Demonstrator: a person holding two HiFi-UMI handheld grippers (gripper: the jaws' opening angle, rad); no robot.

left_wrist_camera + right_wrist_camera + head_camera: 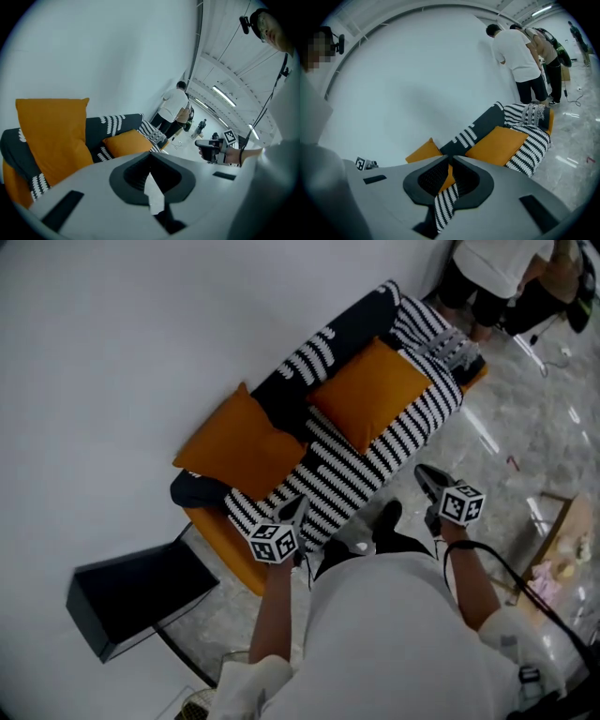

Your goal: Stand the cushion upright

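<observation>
Found left gripper (294, 511) and right gripper (427, 476) pinched closed, empty (presumably pre-grasp), square orange fabric cushion (370, 395) lying flat at twelve o'clock.

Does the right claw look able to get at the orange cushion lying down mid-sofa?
Probably yes: nothing stands between the right claw and that cushion, only bare striped sofa cover. The claw is shut, so it would need to open first.

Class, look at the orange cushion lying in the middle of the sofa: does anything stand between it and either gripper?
Nothing visible does. Only bare striped cover lies between the cushion and the left gripper and right gripper, which are both in front of the sofa with jaws shut.
</observation>
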